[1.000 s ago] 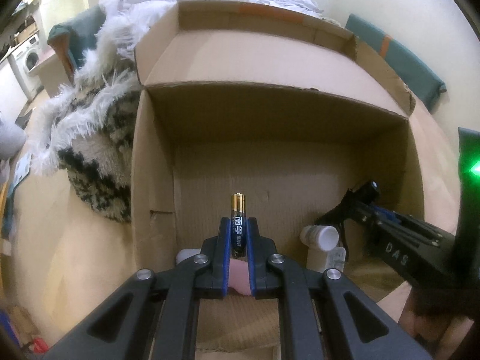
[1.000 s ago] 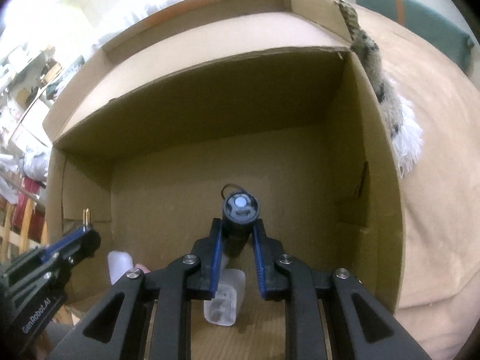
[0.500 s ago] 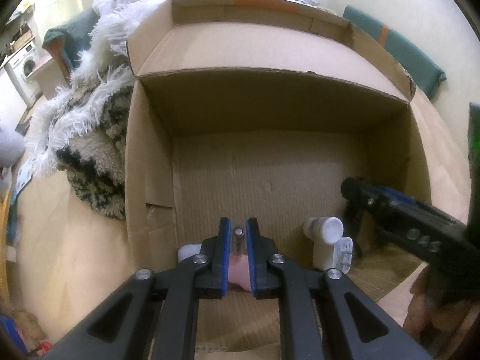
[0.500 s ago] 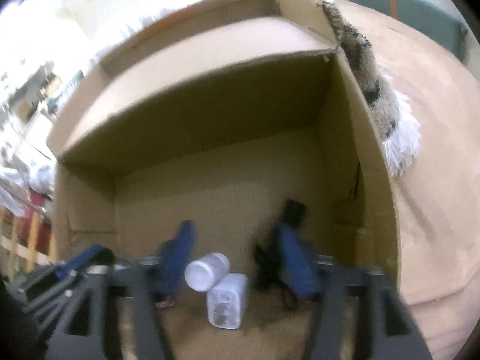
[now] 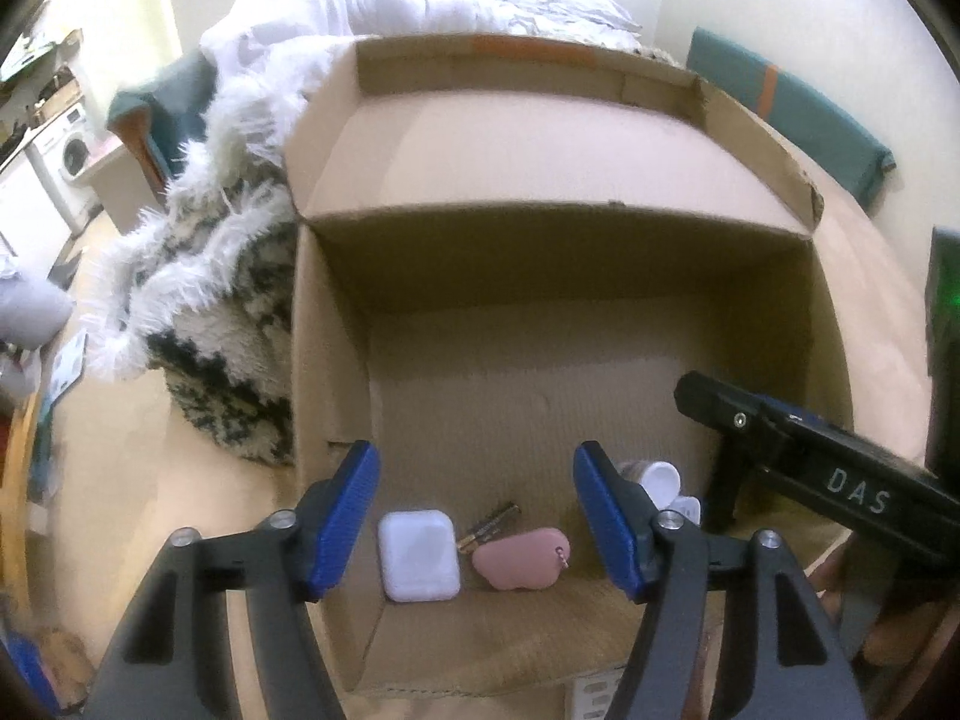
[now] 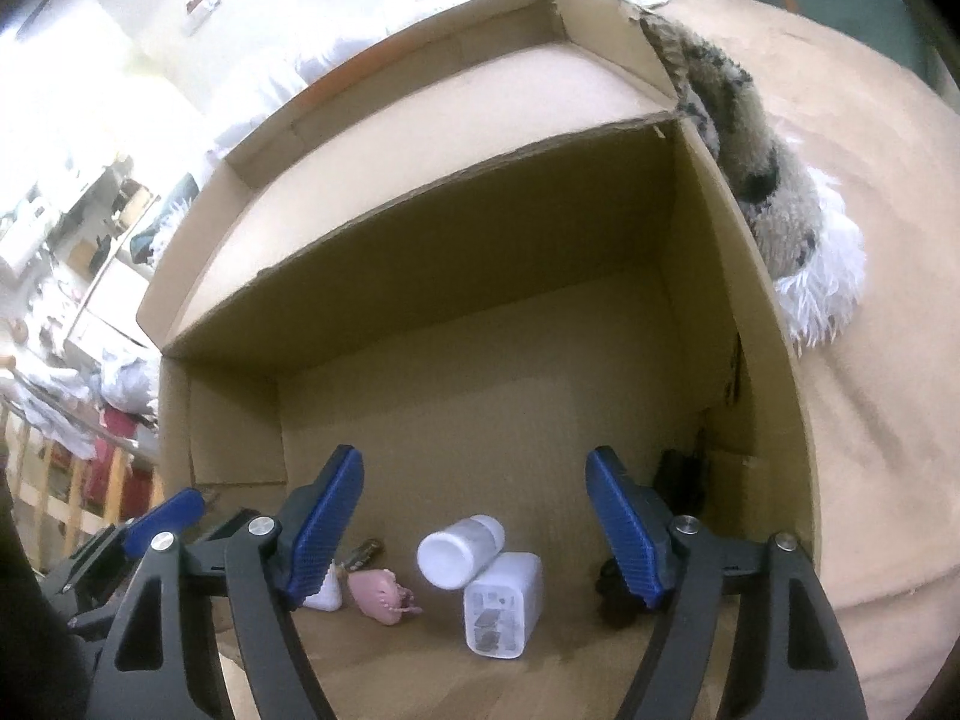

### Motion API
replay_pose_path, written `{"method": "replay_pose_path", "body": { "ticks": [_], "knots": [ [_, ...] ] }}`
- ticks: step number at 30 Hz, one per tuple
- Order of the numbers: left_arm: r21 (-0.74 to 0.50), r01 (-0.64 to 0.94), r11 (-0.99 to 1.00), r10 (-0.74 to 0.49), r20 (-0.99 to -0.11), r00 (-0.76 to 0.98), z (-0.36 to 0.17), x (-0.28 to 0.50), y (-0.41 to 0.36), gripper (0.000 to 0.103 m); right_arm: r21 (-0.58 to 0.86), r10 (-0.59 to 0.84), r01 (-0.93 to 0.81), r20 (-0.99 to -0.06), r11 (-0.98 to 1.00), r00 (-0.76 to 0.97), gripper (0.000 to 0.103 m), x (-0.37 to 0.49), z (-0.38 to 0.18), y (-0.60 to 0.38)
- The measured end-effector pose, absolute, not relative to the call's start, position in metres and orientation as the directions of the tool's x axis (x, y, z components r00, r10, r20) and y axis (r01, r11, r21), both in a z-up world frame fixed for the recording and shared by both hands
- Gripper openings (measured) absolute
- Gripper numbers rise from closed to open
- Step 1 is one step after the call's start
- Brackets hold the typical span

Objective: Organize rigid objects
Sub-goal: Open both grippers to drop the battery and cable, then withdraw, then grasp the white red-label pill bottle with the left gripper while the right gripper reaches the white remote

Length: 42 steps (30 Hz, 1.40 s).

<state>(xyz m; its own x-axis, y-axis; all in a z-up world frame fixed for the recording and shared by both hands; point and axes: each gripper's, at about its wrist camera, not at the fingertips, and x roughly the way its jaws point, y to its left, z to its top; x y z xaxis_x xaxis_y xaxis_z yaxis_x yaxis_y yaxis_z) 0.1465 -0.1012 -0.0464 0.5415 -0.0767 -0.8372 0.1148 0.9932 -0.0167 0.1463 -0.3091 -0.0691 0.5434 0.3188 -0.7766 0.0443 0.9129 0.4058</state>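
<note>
Now the left hand-held gripper (image 5: 477, 510) gapes empty over the cardboard box (image 5: 336, 360); battery (image 5: 489, 531) lies between white case (image 5: 418, 553) and pink pouch (image 5: 521, 558); right hand-held gripper (image 6: 474, 525) likewise spread wide.

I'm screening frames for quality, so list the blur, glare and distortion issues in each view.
Left wrist view: strong fisheye bowing of the cardboard box, soft focus at the far rim, white case fairly sharp, green LED glow at right edge. Right wrist view: blown-out white glare upper left, box interior dim, black object lost in the shadowed corner.
</note>
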Motion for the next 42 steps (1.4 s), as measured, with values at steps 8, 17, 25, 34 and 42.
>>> {"method": "replay_pose_path", "body": {
  "ticks": [8, 17, 25, 34, 42],
  "knots": [
    [-0.022, 0.109, 0.994, -0.081, -0.814, 0.575, -0.03, 0.134, -0.089, 0.064, 0.411, 0.31, 0.058, -0.767, 0.91, 0.562, 0.081, 0.133, -0.061, -0.314],
    [-0.035, 0.097, 0.995, -0.087, -0.791, 0.606, -0.01, 0.104, -0.072, 0.065, 0.382, 0.291, 0.039, -0.763, 0.923, 0.577, 0.081, 0.095, -0.038, -0.318],
    [-0.065, 0.061, 0.996, -0.088, -0.8, 0.593, -0.012, 0.077, -0.057, 0.065, 0.396, 0.296, 0.046, -0.754, 0.917, 0.586, 0.081, 0.055, -0.029, -0.325],
    [-0.117, -0.029, 0.993, -0.081, -0.825, 0.56, -0.028, 0.05, -0.02, 0.065, 0.415, 0.292, 0.103, -0.775, 0.904, 0.56, 0.081, 0.027, -0.034, -0.334],
    [-0.161, -0.101, 0.982, -0.092, -0.87, 0.485, -0.059, 0.045, 0.001, 0.065, 0.394, 0.283, 0.131, -0.82, 0.91, 0.498, 0.081, 0.022, -0.049, -0.332]
  ]
}}
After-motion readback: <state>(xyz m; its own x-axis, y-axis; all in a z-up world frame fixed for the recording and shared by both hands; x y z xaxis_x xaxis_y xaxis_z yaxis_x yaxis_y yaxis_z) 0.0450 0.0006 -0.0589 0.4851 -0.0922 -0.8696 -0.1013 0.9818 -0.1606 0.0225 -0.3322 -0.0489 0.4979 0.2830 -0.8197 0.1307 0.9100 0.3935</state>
